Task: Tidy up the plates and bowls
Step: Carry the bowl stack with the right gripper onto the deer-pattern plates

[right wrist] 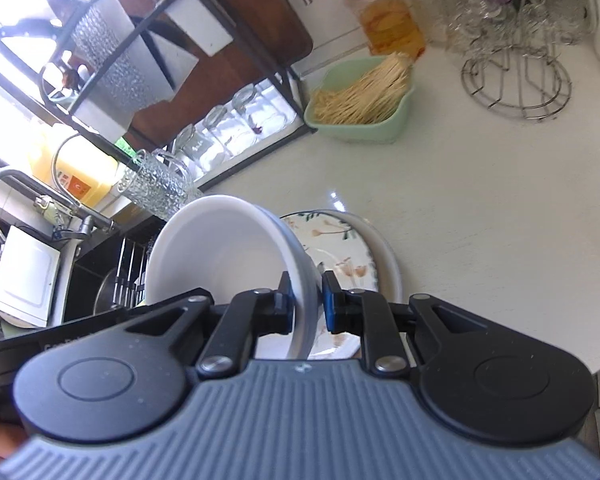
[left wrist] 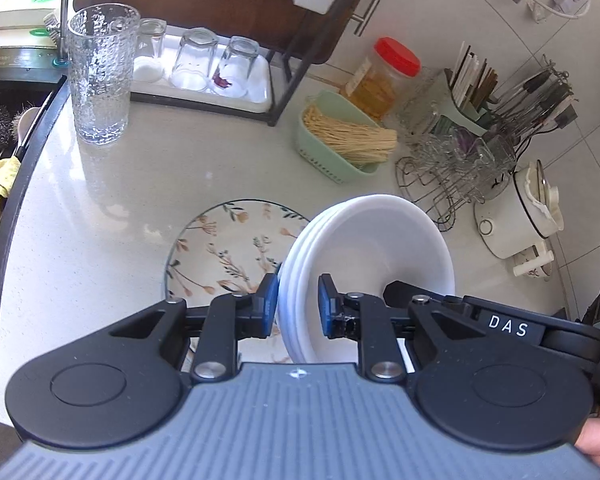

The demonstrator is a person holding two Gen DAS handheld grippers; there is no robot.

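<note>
My left gripper is shut on the rim of a stack of white bowls, held tilted above a floral plate that lies on the white counter. My right gripper is shut on the opposite rim of the same white bowl stack. The floral plate shows behind it in the right wrist view, resting on a white plate. Part of the right gripper body shows in the left wrist view.
A tall textured glass stands near the sink. A rack tray of upturned glasses, a green basket of noodles, a red-lidded jar, a wire glass stand and a white cooker line the back.
</note>
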